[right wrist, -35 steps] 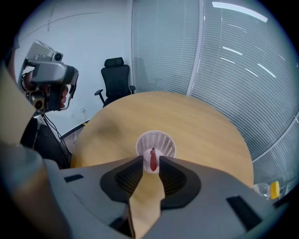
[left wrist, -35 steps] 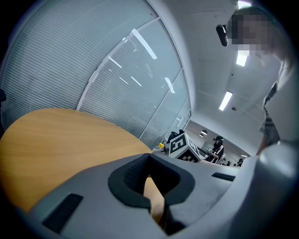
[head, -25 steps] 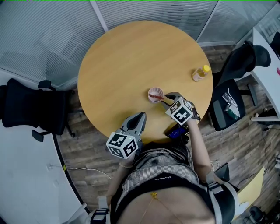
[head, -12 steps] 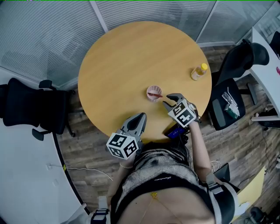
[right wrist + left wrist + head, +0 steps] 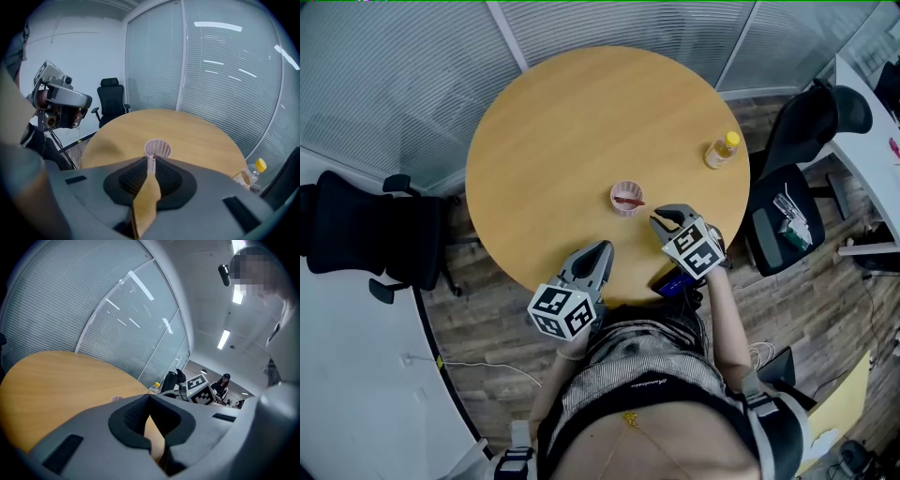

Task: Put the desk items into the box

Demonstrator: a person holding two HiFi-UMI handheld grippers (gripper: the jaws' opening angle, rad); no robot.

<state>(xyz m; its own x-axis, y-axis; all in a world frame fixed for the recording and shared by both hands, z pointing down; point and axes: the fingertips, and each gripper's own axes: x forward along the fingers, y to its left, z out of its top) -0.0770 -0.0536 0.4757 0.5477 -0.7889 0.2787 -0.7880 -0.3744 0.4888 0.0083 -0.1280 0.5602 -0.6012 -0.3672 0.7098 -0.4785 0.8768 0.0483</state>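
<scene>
A small pink mesh cup stands on the round wooden table, with a red item lying in it. My right gripper hangs just right of the cup, apart from it. Its jaws have just been closing to a narrow slit, and nothing is between them. My left gripper stays at the table's near edge with its pads together and nothing in them. A yellow-capped bottle stands near the table's right rim.
Black office chairs stand left and right of the table. A dark blue object shows under my right forearm at the table's near edge. A glass wall with blinds runs behind the table.
The right gripper has pulled back from the cup toward the near right, and its jaws have gone from wide apart to almost together. The left gripper has kept still.
</scene>
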